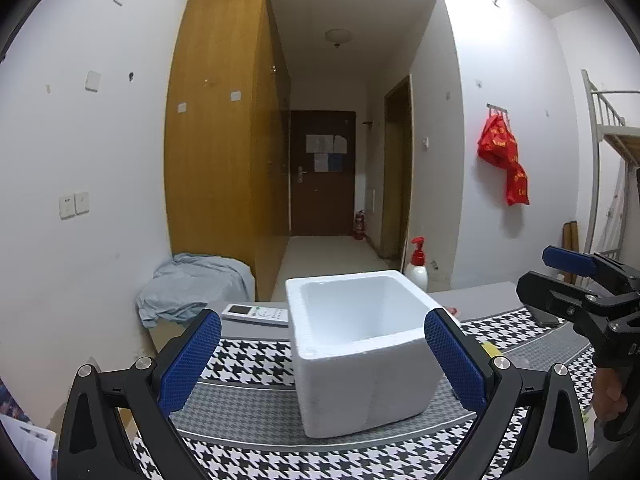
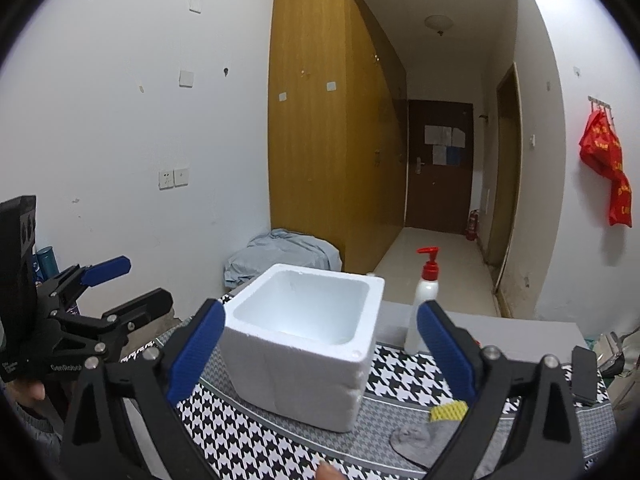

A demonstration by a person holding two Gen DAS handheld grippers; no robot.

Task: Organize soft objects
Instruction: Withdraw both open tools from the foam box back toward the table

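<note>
A white foam box (image 1: pixel 360 364) (image 2: pixel 304 360) stands empty and open-topped on the houndstooth mat (image 1: pixel 248 360). A grey sock (image 2: pixel 414 442) with a yellow ribbed piece (image 2: pixel 448 410) at its end lies on the mat, right of the box. My left gripper (image 1: pixel 323 320) hovers in front of the box, open, nothing between its blue pads; the right wrist view shows the left gripper (image 2: pixel 146 282) off to the box's left. My right gripper (image 2: pixel 320 312) is open and empty too, facing the box, and in the left wrist view the right gripper (image 1: pixel 538 270) sits well right of it.
A white pump bottle with a red top (image 2: pixel 424 304) stands behind the box at the right. A remote control (image 1: pixel 256 314) lies behind it at the left. A dark phone (image 2: pixel 584 376) rests at the mat's right edge. Blue-grey cloth (image 1: pixel 192 288) is heaped by the wardrobe.
</note>
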